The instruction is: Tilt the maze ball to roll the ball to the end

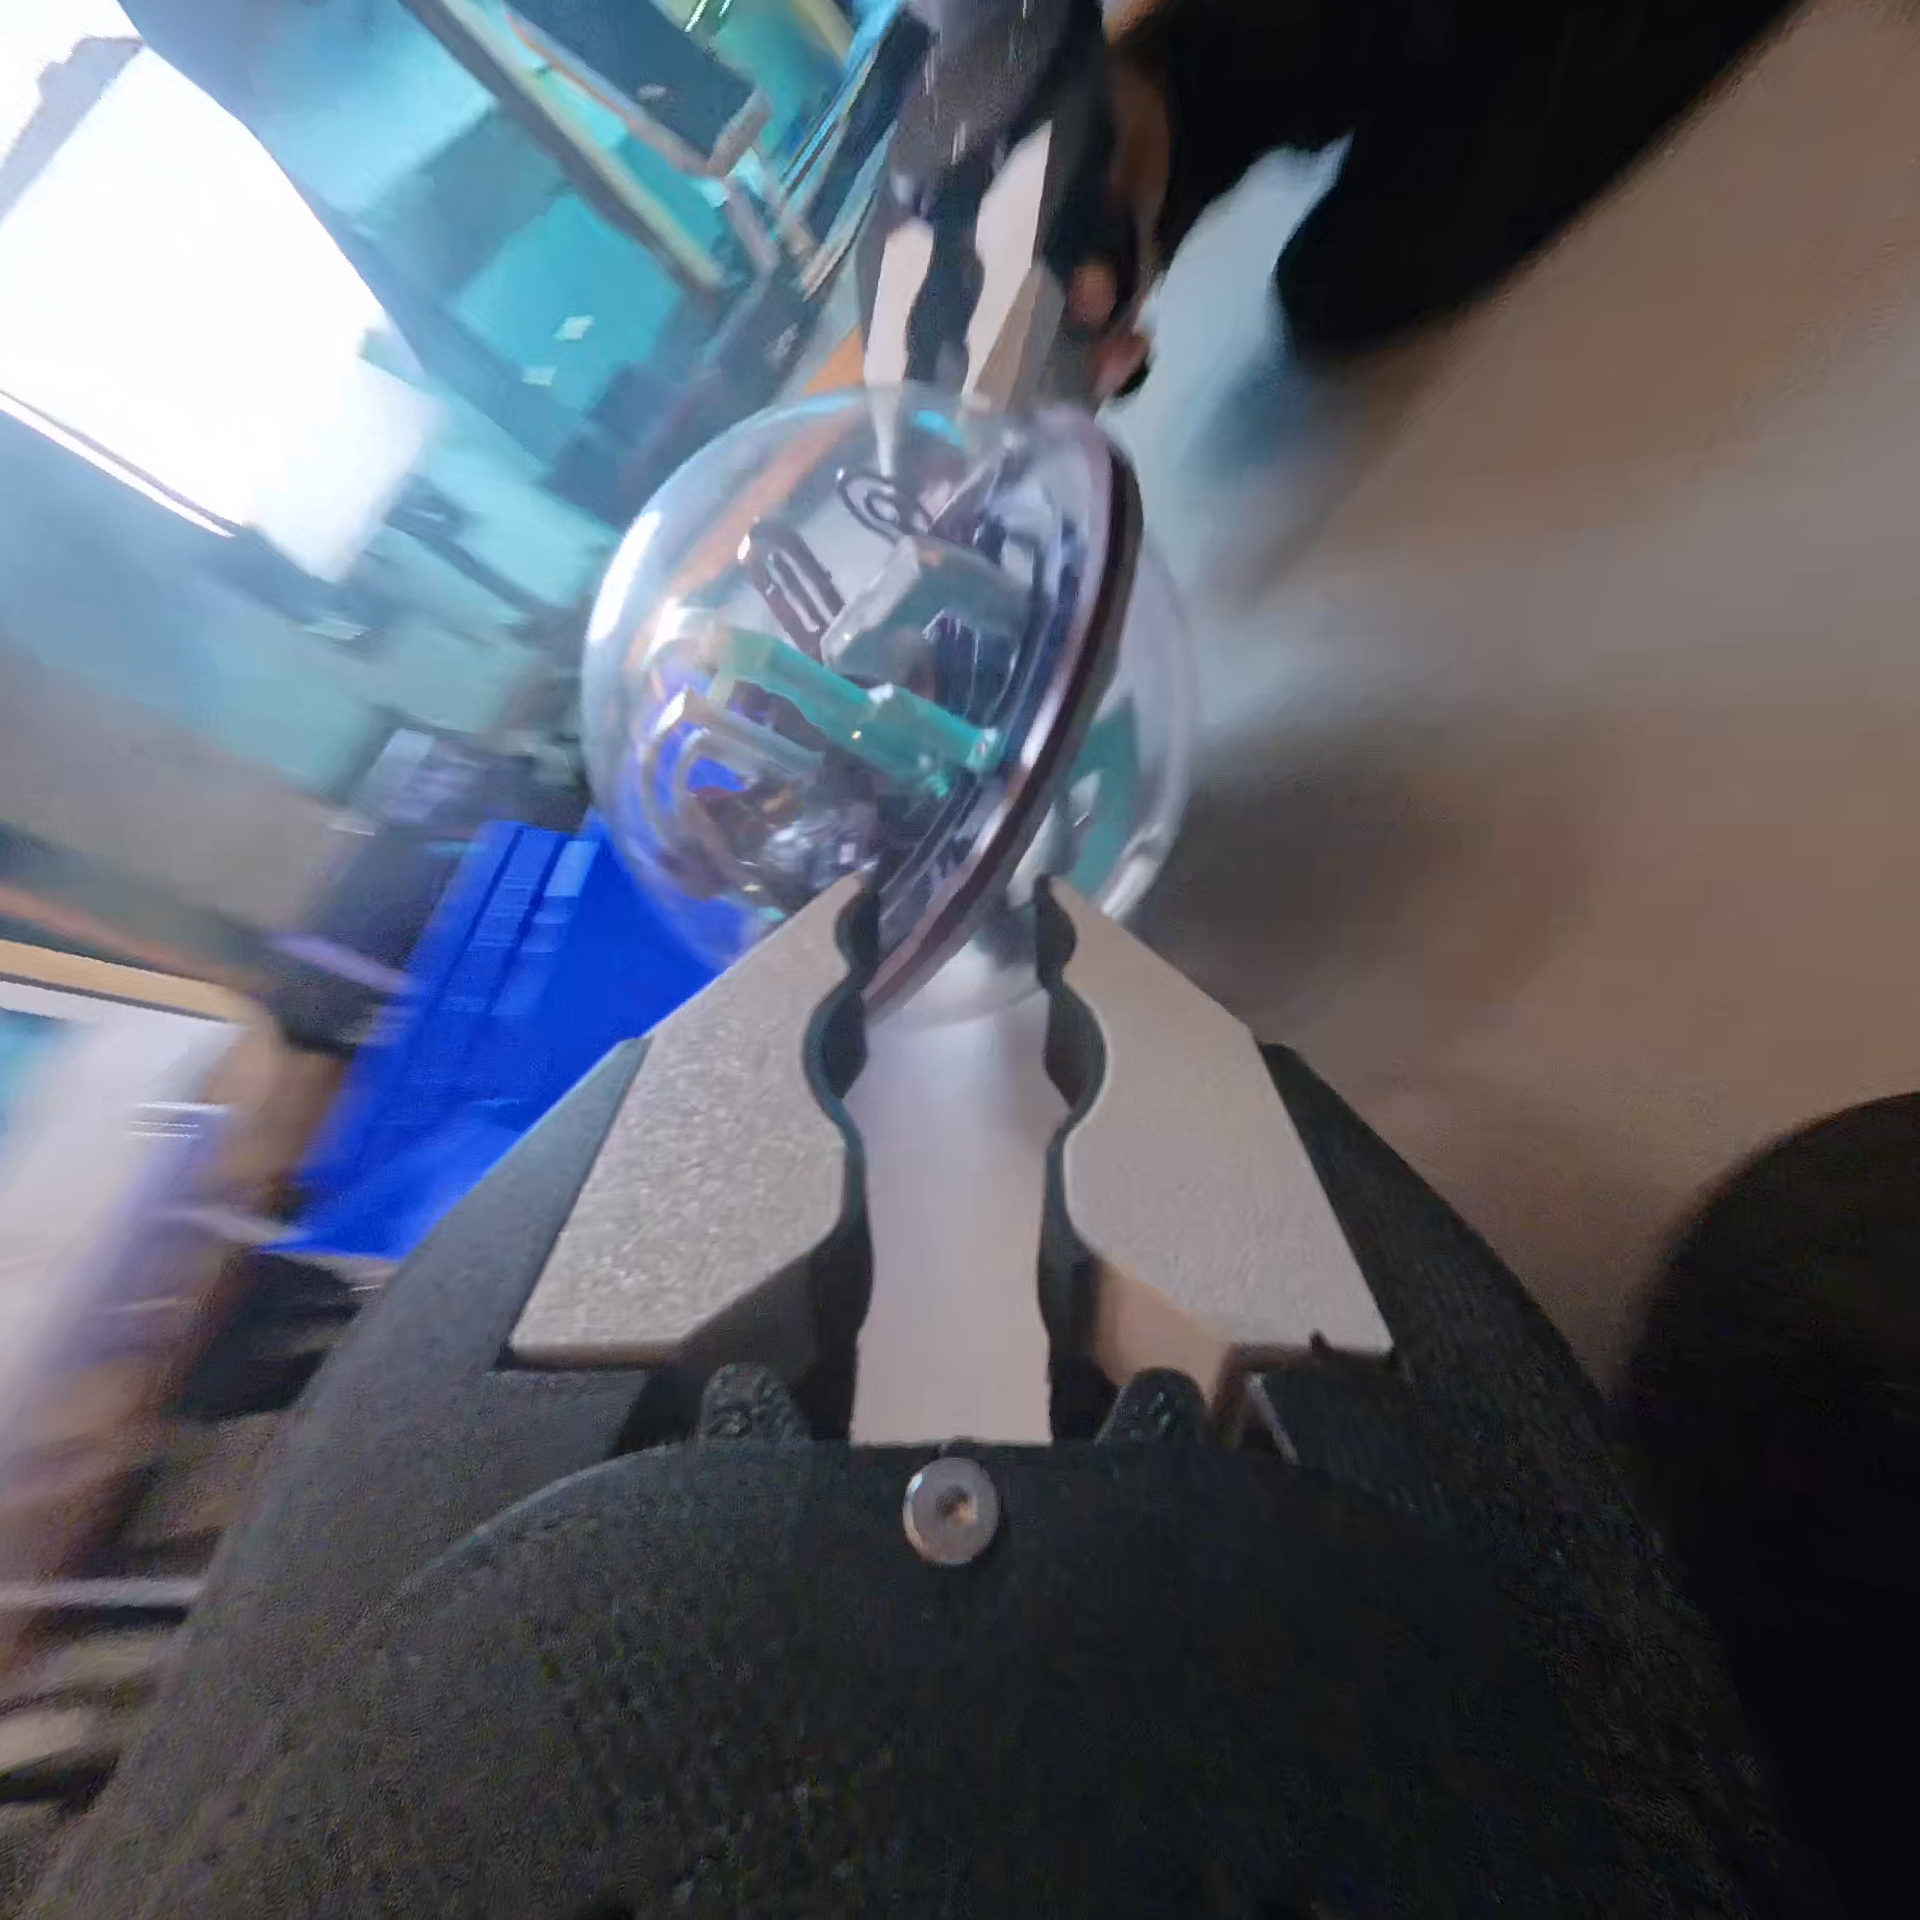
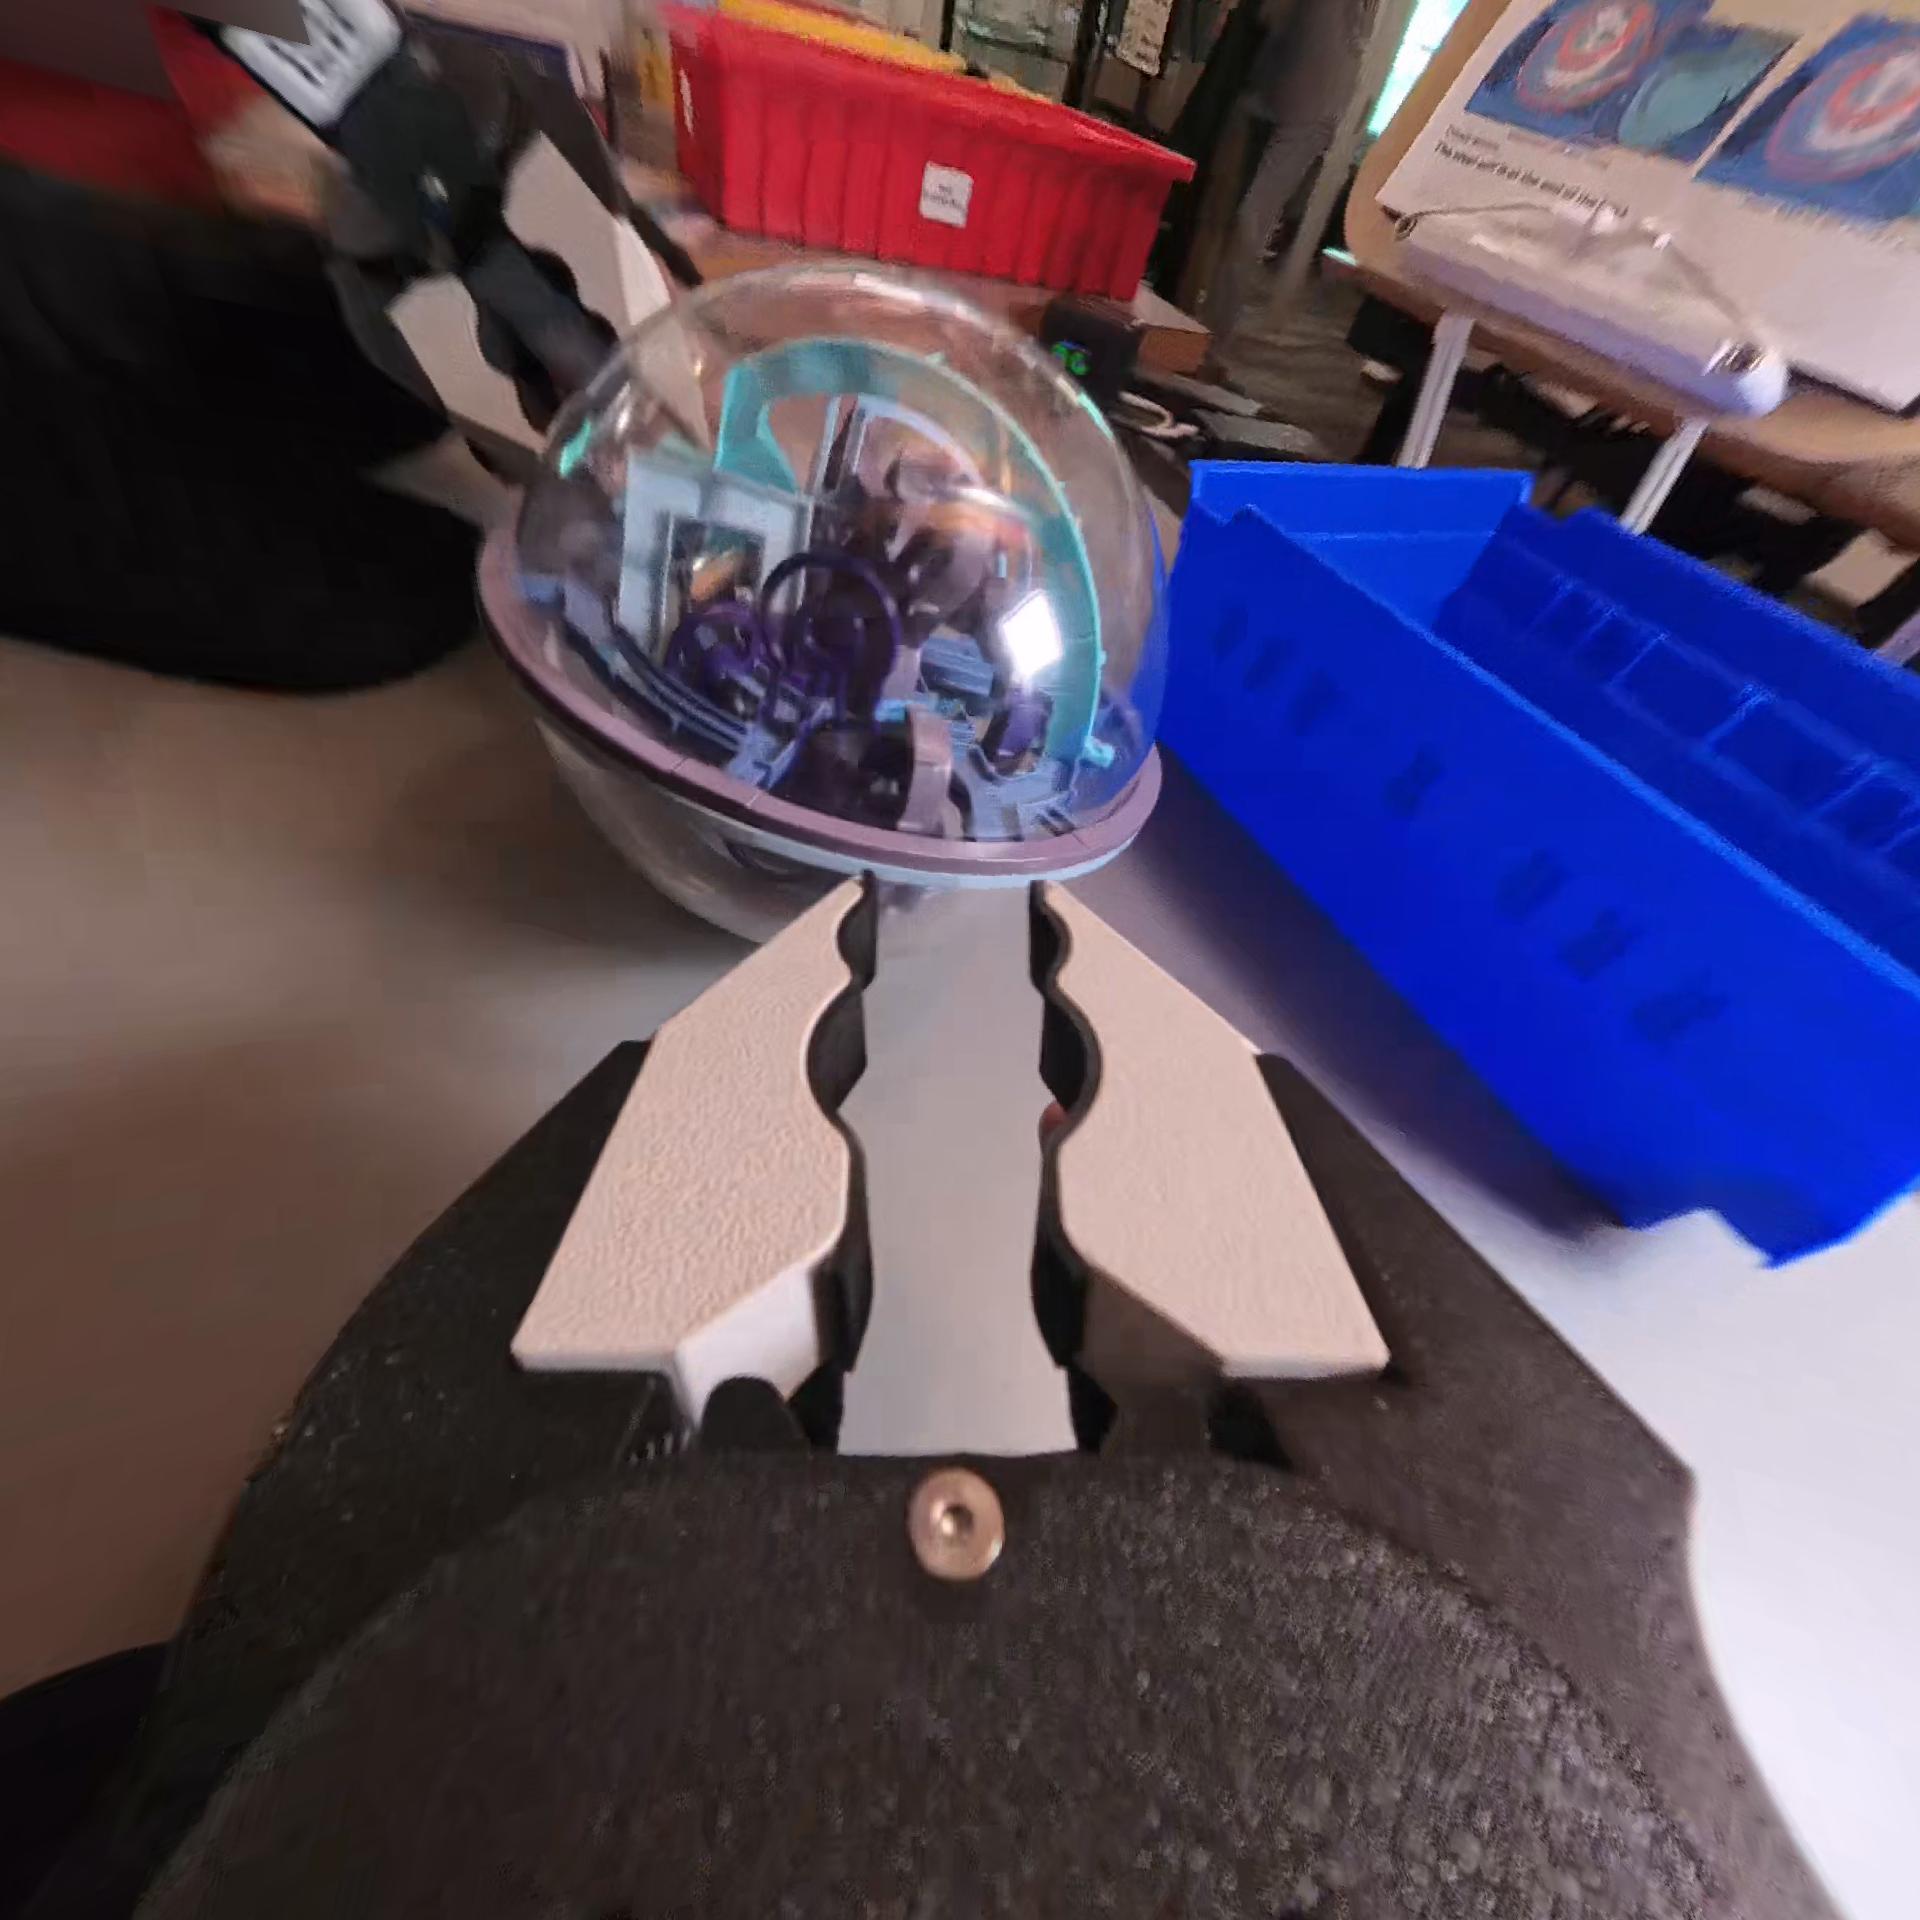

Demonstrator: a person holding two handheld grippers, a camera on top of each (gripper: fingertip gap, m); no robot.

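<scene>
Lab: storage bins [image 2: 1558,831], instruction poster [image 2: 1662,125]

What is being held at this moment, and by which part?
The maze ball is held between both grippers by its purple rim: the left gripper pinches one side of the rim, the right gripper the opposite side.

The maze ball [image 2: 821,613] sits straight ahead of the right tongs [image 2: 948,899], its equator rim touching their tips. The left tongs [image 2: 582,312] meet the ball from its far side, beyond and to the left. A bin [image 2: 1558,831] lies on the bench [image 2: 260,935] to the right of the right tongs, just beside the ball. A second bin [image 2: 914,166] stands farther back, behind the ball. A stand with a board [image 2: 1621,156] is at the far right. Seen from the left tongs [image 1: 951,894], the ball [image 1: 862,675] is directly ahead, its rim running between their tips, with the right tongs [image 1: 935,343] beyond it.
</scene>
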